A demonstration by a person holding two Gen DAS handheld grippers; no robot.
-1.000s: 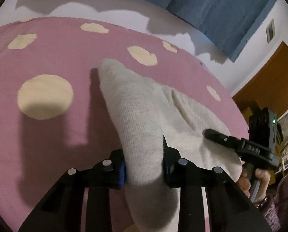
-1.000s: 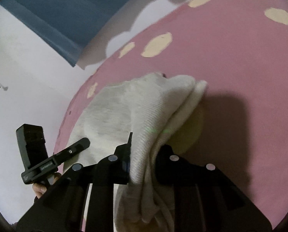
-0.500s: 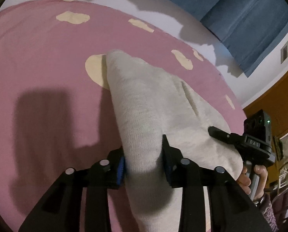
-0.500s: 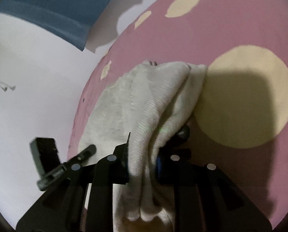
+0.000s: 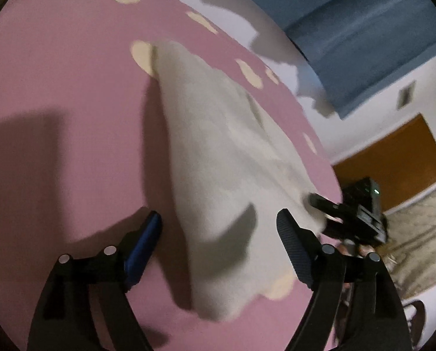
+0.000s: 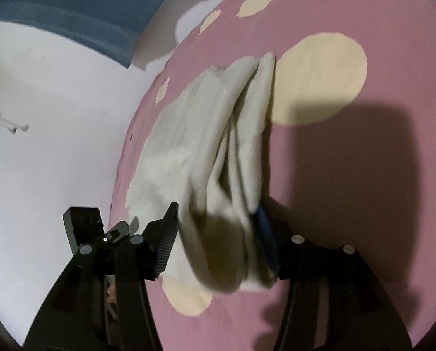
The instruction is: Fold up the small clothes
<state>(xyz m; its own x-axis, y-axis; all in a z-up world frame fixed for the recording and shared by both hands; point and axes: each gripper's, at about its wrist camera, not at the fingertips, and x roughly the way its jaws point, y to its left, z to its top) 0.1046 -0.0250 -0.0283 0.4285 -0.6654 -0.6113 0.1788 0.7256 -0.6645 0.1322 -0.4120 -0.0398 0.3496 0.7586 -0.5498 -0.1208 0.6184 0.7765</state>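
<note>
A cream knitted garment lies in a folded heap on the pink bed cover with cream dots. My left gripper is open, its fingers spread either side of the garment's near edge. My right gripper is open too, with the garment's thick folded edge loose between its fingers. In the left wrist view the right gripper shows at the garment's right side. In the right wrist view the left gripper shows at the lower left.
The bed cover ends at a white wall. A blue curtain hangs above. An orange-brown door and a patterned rug lie off the bed's right side.
Both grippers have opened and let go of the garment. It has dropped onto the bed cover and both grippers have drawn back a little.
</note>
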